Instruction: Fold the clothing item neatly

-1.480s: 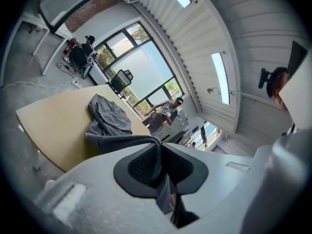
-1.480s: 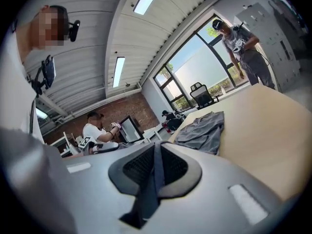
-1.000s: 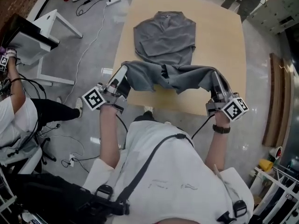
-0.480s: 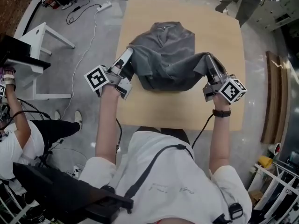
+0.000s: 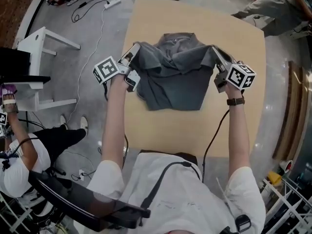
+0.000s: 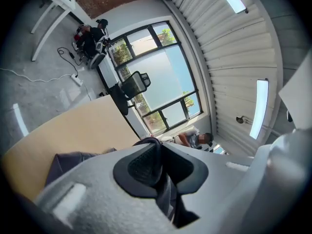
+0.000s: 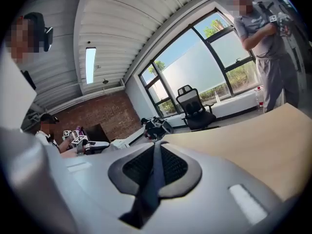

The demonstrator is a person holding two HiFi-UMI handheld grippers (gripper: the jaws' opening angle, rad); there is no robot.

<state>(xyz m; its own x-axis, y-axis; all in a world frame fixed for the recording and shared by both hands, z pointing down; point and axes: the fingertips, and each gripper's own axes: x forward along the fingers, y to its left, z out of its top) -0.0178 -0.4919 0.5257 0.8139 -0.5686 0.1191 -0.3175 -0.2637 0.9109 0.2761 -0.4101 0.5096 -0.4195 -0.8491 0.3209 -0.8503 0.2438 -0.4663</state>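
A grey shirt [image 5: 174, 82] lies on the wooden table [image 5: 243, 106], its lower half doubled over toward the collar [image 5: 174, 39]. My left gripper [image 5: 135, 49] is shut on the shirt's hem at the left, near the shoulder. My right gripper [image 5: 213, 50] is shut on the hem at the right. Between them the lifted cloth sags in folds over the chest. In the left gripper view dark grey fabric [image 6: 165, 199] is pinched between the pads [image 6: 144, 165]. A thin edge of fabric [image 7: 153, 179] runs between the pads [image 7: 139, 167] in the right gripper view.
A white side table [image 5: 46, 38] stands on the floor at the left. A seated person [image 5: 19, 150] is at the lower left. Cables and a power strip [image 5: 111, 4] lie on the floor beyond the table. Another person [image 5: 273, 9] stands at the table's far right corner.
Both grippers have carried the shirt's hem from the table's near edge away from me, over the body to the shoulders. The shirt now lies folded in half.
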